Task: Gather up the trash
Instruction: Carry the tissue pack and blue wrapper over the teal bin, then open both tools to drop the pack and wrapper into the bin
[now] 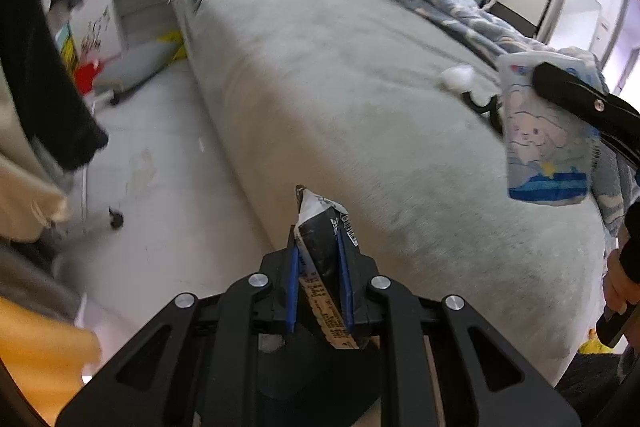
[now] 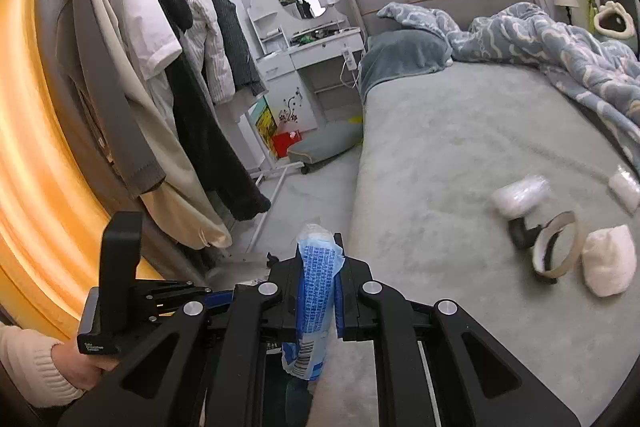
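I'm holding two pieces of trash, one per gripper, both over the near edge of the bed w/ the grey fleecy cover (image 1: 360, 75).

My left gripper (image 1: 320, 255) is clamping narrow on a crumpled black-and-white foil wrapper w/ a barcode (image 1: 320, 247): blue pads pressing both sides, the torn top sticking up past the fingertips, the printed tail hanging back toward the camera. It's pointing steeply down at the bed's edge and the pale floor (image 1: 152, 155) beside it.

My right gripper (image 2: 318, 279) is pinching a blue-and-white printed plastic packet (image 2: 316, 279) just as tight (in the left view it's the packet w/ a cartoon figure (image 1: 548, 131), dangling from the black finger at the right edge). Packet's barcode end is drooping below the jaws.

Still lying on the cover, in the right view: a white wadded tissue (image 2: 610, 261), a ring of clear tape w/ a dark inner rim (image 2: 556, 247) just beside it, a blurred white plastic-wrapped roll (image 2: 520, 195) behind that, and a small clear packet (image 2: 624, 187) near the right edge. Something dark is lying between roll and ring; can't tell what.

Rumpled blue patterned duvet (image 2: 560, 39) is bunched along the far side. Clothes rack w/ hanging coats (image 2: 168, 75) is standing left of the bed, white dressing table w/ round mirror (image 2: 304, 23) behind it.
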The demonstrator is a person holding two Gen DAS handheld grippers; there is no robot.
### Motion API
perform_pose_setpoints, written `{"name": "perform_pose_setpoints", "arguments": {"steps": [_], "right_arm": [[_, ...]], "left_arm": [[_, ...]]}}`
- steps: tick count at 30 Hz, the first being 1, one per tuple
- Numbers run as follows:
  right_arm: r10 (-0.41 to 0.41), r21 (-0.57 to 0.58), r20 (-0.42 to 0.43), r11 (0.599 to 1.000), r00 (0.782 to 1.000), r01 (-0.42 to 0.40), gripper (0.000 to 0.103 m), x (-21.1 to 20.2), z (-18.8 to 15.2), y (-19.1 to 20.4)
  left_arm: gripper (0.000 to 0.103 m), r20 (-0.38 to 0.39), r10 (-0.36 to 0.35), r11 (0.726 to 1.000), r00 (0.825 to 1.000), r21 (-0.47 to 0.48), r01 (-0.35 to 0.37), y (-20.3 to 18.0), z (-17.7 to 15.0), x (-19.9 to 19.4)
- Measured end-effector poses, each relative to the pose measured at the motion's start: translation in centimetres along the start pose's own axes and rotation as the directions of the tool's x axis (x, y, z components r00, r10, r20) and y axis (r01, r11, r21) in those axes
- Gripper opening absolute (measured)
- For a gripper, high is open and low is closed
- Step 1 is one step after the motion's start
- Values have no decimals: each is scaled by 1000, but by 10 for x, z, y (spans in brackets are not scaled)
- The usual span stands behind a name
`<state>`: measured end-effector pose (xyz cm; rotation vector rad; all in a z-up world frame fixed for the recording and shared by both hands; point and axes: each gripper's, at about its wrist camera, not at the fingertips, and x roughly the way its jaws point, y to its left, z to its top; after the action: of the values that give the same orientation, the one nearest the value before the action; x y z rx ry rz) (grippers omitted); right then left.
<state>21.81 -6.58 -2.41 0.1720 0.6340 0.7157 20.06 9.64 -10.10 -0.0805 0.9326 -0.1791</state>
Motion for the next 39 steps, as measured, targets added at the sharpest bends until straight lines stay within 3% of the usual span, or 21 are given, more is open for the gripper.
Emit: {"name": "perform_pose_setpoints", "arguments": {"steps": [15,22,26,31,32,37,39], "right_arm": [[37,-19,-113,999,993,-39,11,56,-17,48],[31,-28,-191,999,981,-37,11,86,-28,68],[31,-33,-237,999,971,-40,11,102,-35,77],[45,-40,-297,997,954,-60,11,122,-47,88],[44,-44,-313,997,949,-61,11,127,-50,90],[27,-56,-371,997,928,-51,11,146,-62,95],[15,-60,-394,997,919,-42,11,154,-67,97]], "left_arm": [[19,-200,-45,990,979,-138,18,66,-44,22],[19,-316,-106,980,943,-196,44,93,-68,38],[21,-357,-104,982,928,-186,39,98,-77,41],[49,-394,-107,983,913,-178,38,102,-86,41],[50,-396,-110,984,912,-175,42,103,-87,40],[70,-361,-101,984,927,-171,41,111,-80,29],[73,-339,-92,984,936,-173,34,114,-78,23]]}}
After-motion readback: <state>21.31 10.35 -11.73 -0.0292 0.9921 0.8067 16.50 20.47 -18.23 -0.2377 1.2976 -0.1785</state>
